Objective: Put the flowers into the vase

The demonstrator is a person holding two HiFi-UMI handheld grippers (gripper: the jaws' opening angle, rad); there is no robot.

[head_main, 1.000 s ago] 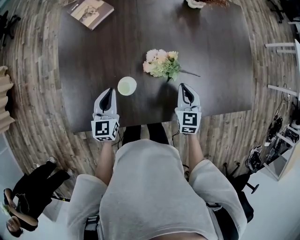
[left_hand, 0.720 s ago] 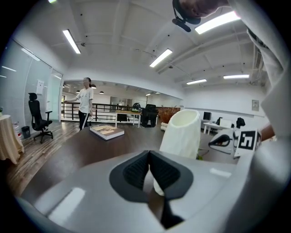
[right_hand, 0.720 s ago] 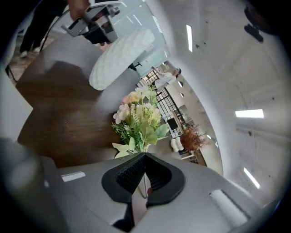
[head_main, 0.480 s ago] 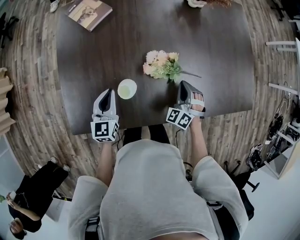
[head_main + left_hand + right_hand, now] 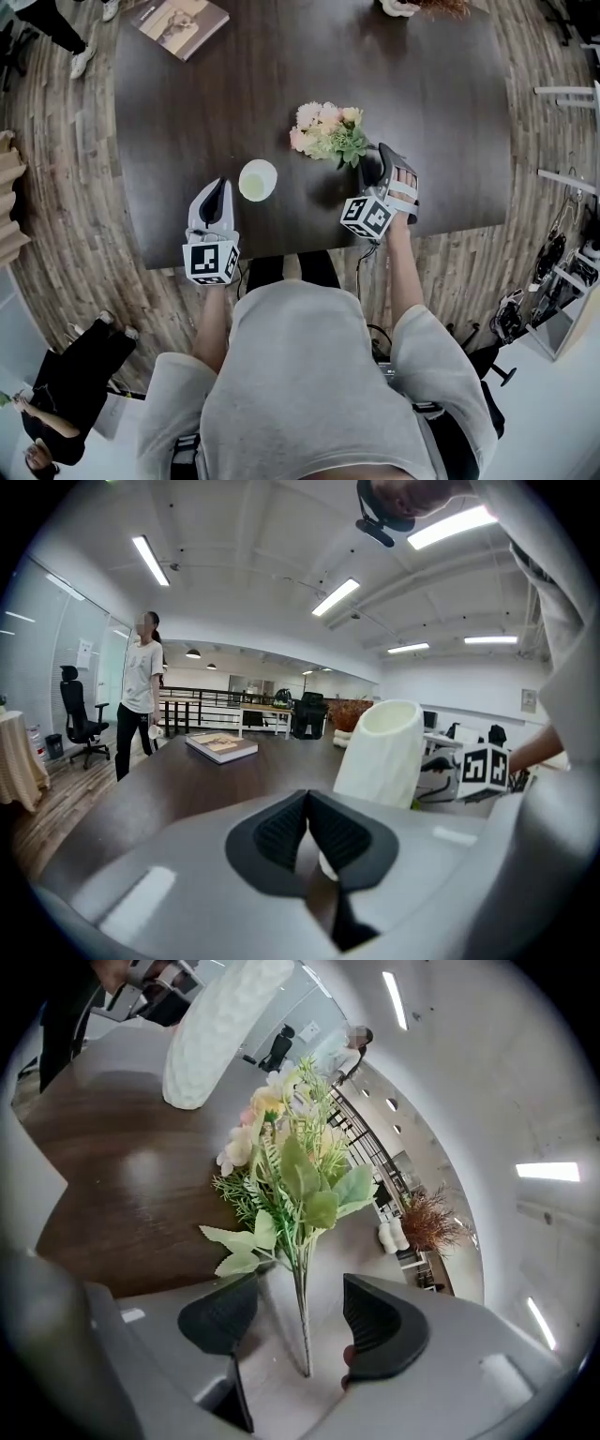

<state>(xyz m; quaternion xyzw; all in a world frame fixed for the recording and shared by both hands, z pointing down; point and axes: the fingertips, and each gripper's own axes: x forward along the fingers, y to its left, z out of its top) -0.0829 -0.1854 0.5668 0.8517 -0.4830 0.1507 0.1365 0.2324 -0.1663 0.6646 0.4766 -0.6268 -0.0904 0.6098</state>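
The flowers point(image 5: 327, 130) lie on the worktop point(image 5: 187, 112) beside the vase point(image 5: 257, 180), their stem end hidden under the right tool point(image 5: 377, 167) in the head view. That tool, tilted down, is opening its jaws around the stem without touching it. The left tool point(image 5: 217, 187) is closed and empty.

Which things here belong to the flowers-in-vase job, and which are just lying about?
Job: flowers; vase; right gripper, jaws opening with the stem between them; left gripper, shut and empty.
Lying about: book; dried plant at the far edge of the table.
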